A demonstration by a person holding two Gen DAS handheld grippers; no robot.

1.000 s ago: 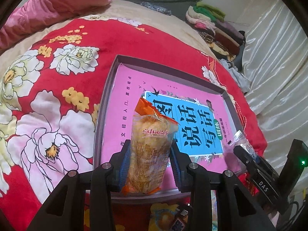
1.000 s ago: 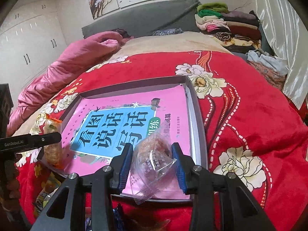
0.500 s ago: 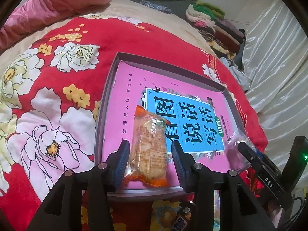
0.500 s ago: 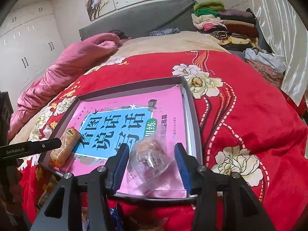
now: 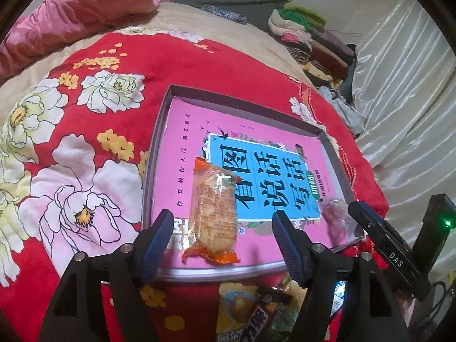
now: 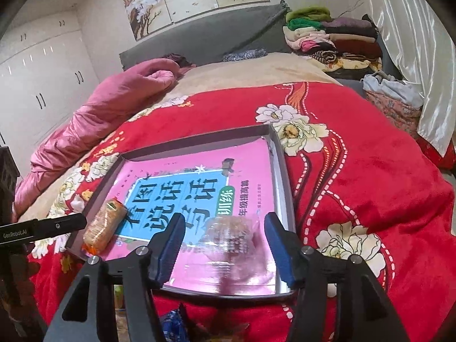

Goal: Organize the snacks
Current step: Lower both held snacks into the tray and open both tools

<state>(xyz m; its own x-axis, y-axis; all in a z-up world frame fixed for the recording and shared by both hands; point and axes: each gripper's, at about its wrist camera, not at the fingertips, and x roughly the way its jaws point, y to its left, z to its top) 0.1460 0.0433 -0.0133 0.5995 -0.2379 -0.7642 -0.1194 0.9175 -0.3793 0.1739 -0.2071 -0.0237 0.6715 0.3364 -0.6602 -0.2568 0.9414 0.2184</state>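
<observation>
I read both grippers as standing apart over the near end of the shallow grey box (image 5: 159, 131), which sits on the red flowered blanket (image 5: 85, 91) with a pink book (image 5: 196, 131) lying flat inside it. The left gripper (image 5: 222, 229) has just been opening; its blue pads now stand clear on either side of the orange-wrapped snack (image 5: 215, 211), which lies lengthwise on the book near the box's near-left corner, its crimped orange end toward me. I see a gap between each pad and the wrapper, so nothing is pinched. The right gripper (image 6: 225, 242) has likewise just been opening; the clear-wrapped snack (image 6: 230, 233) lies on the book between its pads, near the box's near-right corner, and the pads do not press it. That packet is blurred in the right wrist view, so I cannot read its wrapper or say exactly how it lies. From the left wrist view I see the same clear packet (image 5: 337, 213) just beside the right gripper's black finger (image 5: 379, 233). From the right wrist view the orange snack (image 6: 104, 225) lies at the opposite near corner, with the left gripper's black finger (image 6: 42, 228) just beside it. Below the box's near rim, more snack packets (image 5: 250, 310) lie on the blanket. A pink quilt (image 6: 99, 114) and a pile of folded clothes (image 6: 327, 37) lie well beyond the box.
</observation>
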